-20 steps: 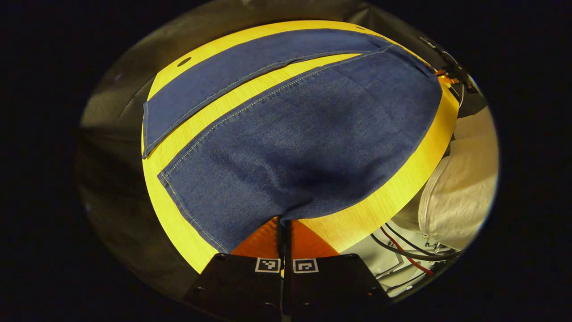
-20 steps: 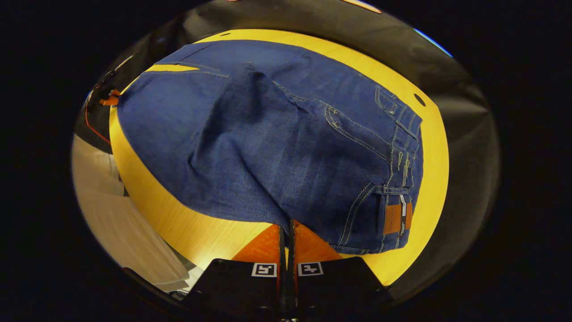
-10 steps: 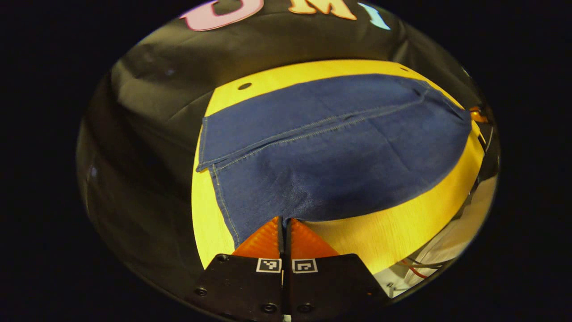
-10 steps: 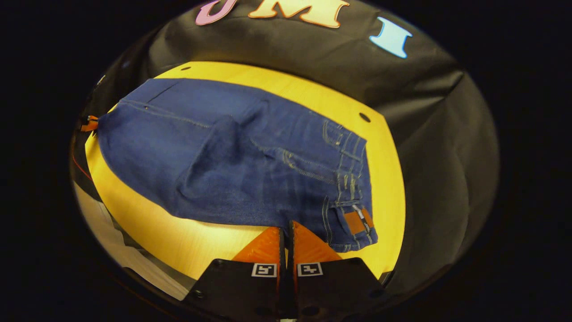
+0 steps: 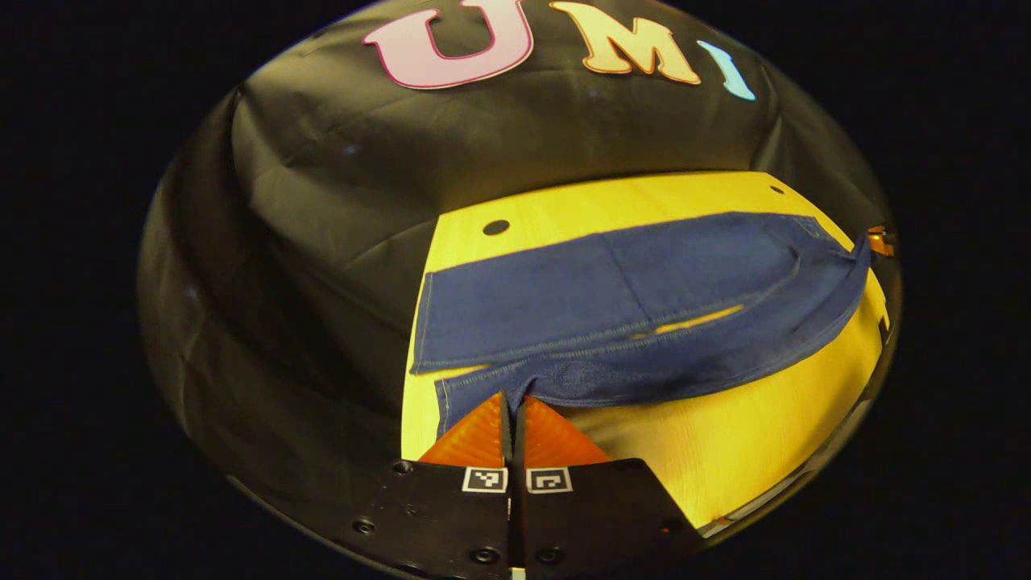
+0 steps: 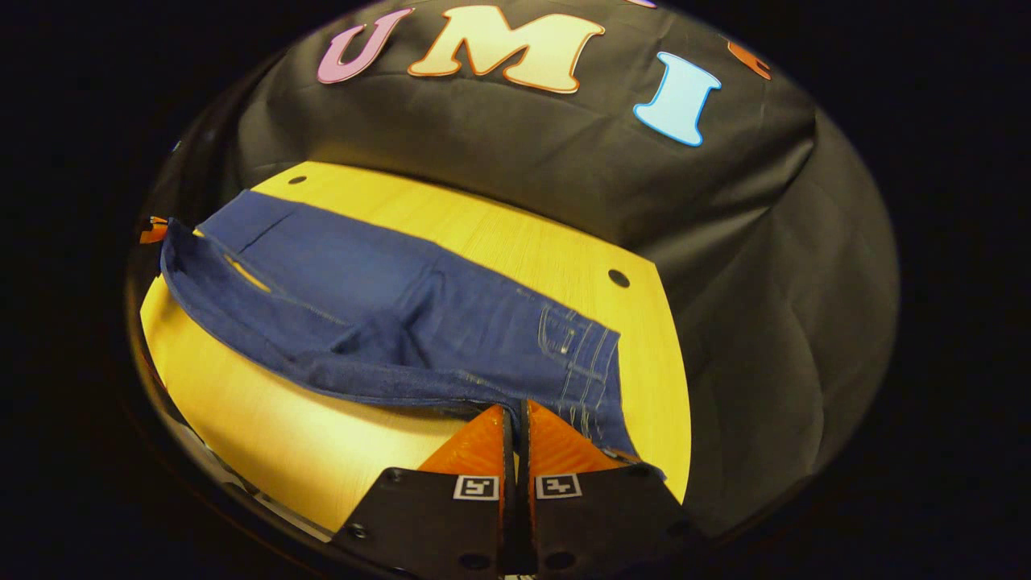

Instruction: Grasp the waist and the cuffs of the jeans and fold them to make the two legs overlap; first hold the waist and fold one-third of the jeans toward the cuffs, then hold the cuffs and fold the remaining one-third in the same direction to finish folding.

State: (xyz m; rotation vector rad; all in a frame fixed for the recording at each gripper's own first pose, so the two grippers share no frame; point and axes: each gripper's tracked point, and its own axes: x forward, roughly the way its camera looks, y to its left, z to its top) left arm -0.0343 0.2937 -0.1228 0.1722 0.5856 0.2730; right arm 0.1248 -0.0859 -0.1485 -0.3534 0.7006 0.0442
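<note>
No readable text, brand, number or sign on jeans (image 5: 612, 298) or bench (image 5: 725, 451). Small square black-and-white coded markers, pair on left gripper (image 5: 515, 407) body, pair on right gripper (image 6: 516, 415) body; pattern only, not legible as words or digits. Jeans stitching in right gripper view plain, no label legible at waist (image 6: 592, 362).

You have a yellow wood-grain surface (image 5: 725, 451) with small round holes (image 5: 495, 227) near its far edge; blue jeans (image 5: 612, 298) lie stretched across its far half, the near strip bare.
</note>
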